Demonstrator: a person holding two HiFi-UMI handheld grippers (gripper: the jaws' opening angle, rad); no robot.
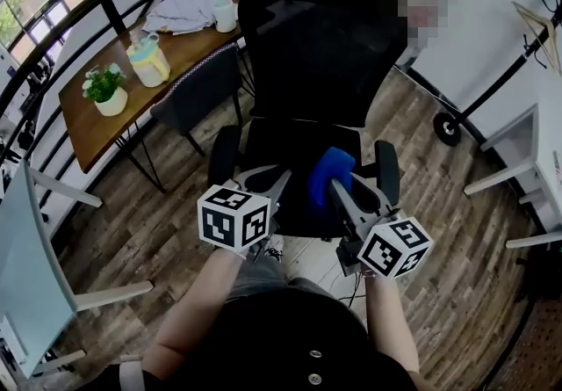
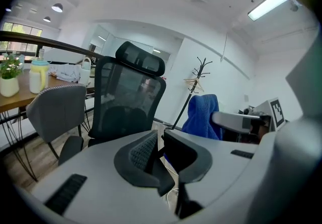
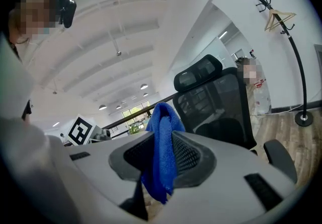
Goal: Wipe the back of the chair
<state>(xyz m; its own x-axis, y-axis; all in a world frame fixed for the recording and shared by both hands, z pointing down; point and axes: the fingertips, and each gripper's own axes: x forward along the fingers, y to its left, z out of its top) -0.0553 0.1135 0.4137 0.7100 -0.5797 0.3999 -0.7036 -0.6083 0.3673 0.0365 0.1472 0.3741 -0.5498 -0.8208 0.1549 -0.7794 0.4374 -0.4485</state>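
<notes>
A black mesh office chair (image 1: 316,55) with a headrest stands just ahead of me, its seat (image 1: 299,152) below both grippers. My right gripper (image 1: 338,183) is shut on a blue cloth (image 1: 327,175), which sticks up between its jaws over the seat; the right gripper view shows the blue cloth (image 3: 162,152) pinched and the chair back (image 3: 221,107) beyond it. My left gripper (image 1: 279,178) hangs beside it with its jaws together and nothing between them. The left gripper view shows the chair (image 2: 128,102) and the blue cloth (image 2: 201,116).
A wooden table (image 1: 132,73) at the left holds a potted plant (image 1: 107,89), a jug (image 1: 149,61), a mug (image 1: 225,13) and folded cloth. A grey chair (image 1: 198,92) stands by it. A person stands behind the black chair. A coat stand (image 1: 492,82) is at the right.
</notes>
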